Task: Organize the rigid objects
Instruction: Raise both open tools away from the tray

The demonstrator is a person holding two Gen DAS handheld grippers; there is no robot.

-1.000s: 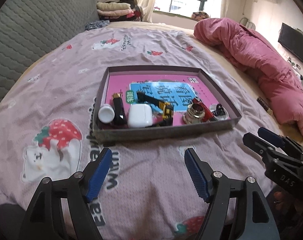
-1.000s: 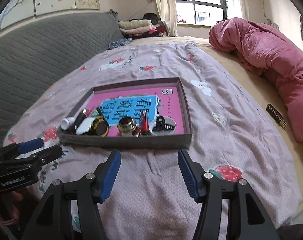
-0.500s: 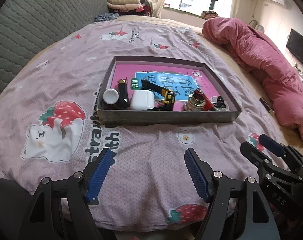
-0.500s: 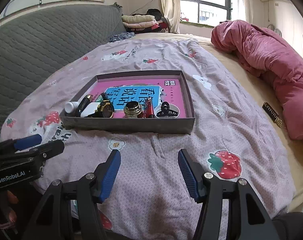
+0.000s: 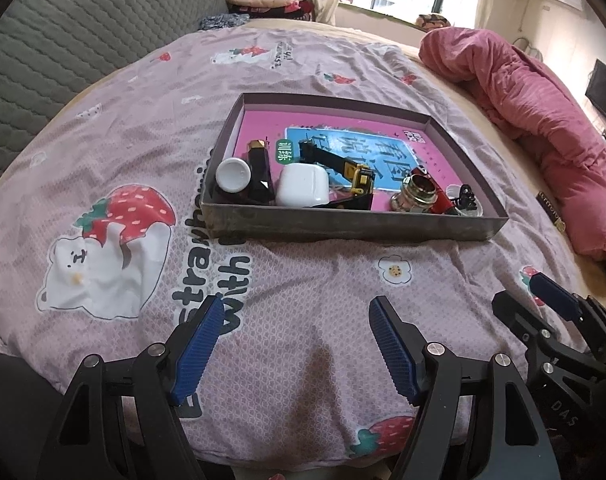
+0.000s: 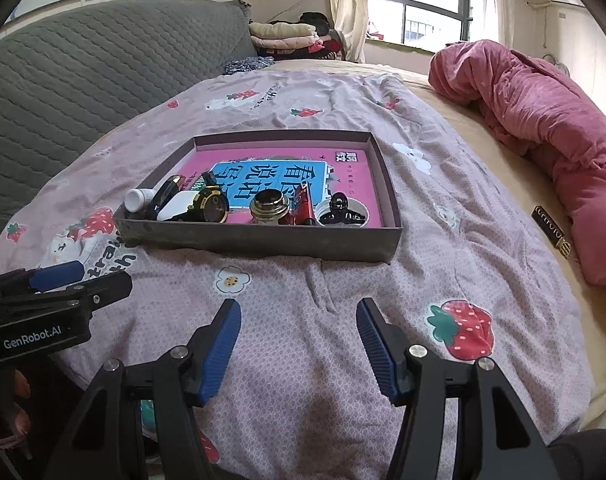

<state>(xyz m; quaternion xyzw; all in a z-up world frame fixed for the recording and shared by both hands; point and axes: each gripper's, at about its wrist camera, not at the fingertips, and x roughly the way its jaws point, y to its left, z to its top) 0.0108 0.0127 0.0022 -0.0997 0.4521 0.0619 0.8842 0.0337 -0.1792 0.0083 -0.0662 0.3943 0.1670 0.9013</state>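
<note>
A shallow grey box (image 5: 343, 229) with a pink printed floor lies on the bedspread; it also shows in the right wrist view (image 6: 263, 242). Along its near side lie a white-capped bottle (image 5: 233, 174), a dark lipstick tube (image 5: 259, 168), a white earbud case (image 5: 303, 185), a yellow-black watch (image 5: 349, 168), a brass ring part (image 5: 417, 196), a red tube (image 6: 305, 206) and a black hair clip (image 6: 339, 210). My left gripper (image 5: 297, 344) is open and empty, near the bed's front edge. My right gripper (image 6: 297, 346) is open and empty, also short of the box.
A dark slim comb-like object (image 6: 553, 230) lies on the sheet at the right, beside a rolled pink quilt (image 6: 543, 120). A grey quilted headboard (image 6: 83, 72) stands on the left. Folded clothes (image 6: 287, 38) sit at the far end.
Both grippers have pulled back from the box and risen; the box now sits farther away and the bed's front edge shows. Both stay open and empty.
</note>
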